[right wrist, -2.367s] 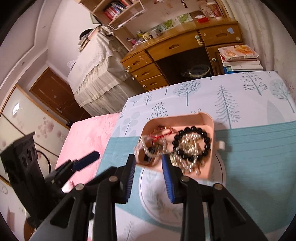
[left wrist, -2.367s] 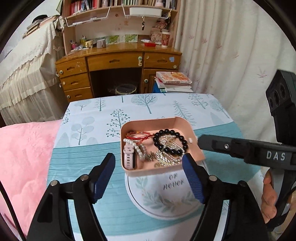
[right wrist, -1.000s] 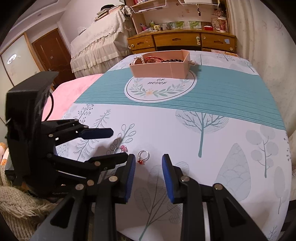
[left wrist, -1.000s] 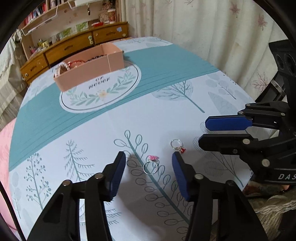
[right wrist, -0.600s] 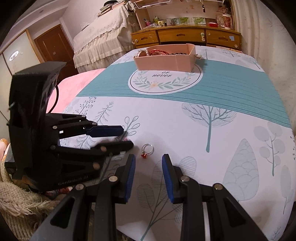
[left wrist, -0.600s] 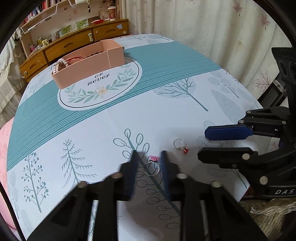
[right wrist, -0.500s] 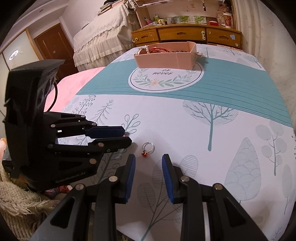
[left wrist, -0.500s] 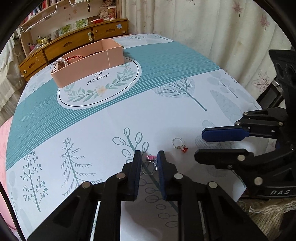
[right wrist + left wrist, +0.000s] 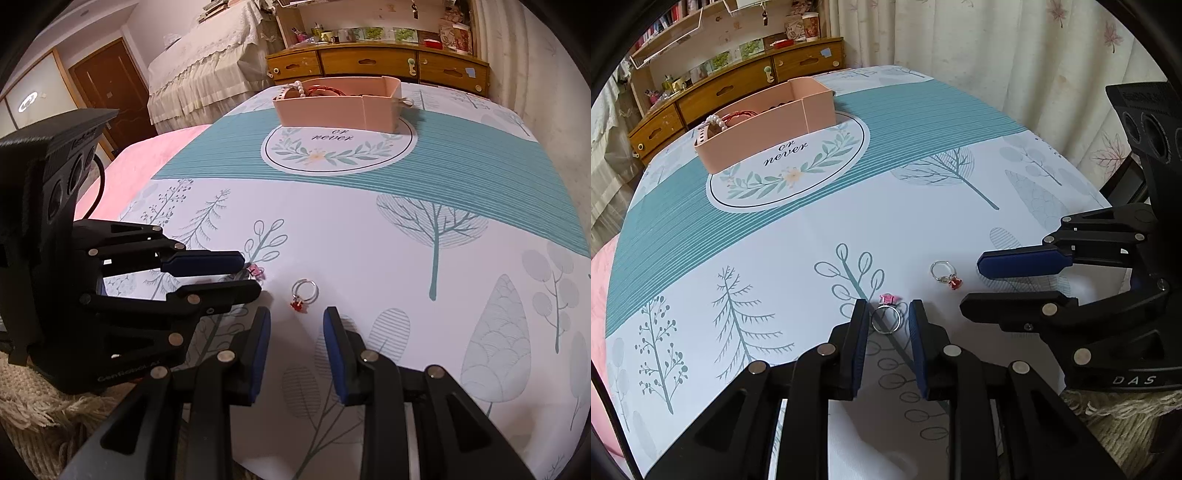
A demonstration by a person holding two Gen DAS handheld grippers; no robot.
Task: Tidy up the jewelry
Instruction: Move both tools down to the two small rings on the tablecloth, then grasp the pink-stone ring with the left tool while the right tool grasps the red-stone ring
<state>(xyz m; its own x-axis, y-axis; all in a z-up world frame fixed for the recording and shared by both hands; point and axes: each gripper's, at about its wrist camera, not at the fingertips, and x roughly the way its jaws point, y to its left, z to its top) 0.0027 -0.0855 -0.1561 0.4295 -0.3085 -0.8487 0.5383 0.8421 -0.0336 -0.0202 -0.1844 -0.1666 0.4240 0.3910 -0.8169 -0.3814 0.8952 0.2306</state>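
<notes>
Tree-printed cloth covers the desk (image 9: 923, 192). Left claw (image 9: 885, 319) is opening, pink-stone ring (image 9: 885, 317) between its pads untouched. Right claw (image 9: 295, 328) gapes empty just beside that ring, near the red-stone ring (image 9: 304, 291).

Bare desk (image 9: 905, 221) between pink box (image 9: 764, 125) and rings; beside red-stone ring (image 9: 943, 275), right claw (image 9: 975, 284) blocking.

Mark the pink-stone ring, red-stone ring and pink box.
pink-stone ring (image 9: 885, 319), left wrist view, on its silver band.
red-stone ring (image 9: 306, 288), right wrist view, on its band.
pink box (image 9: 764, 140), left wrist view, on its near wall.
</notes>
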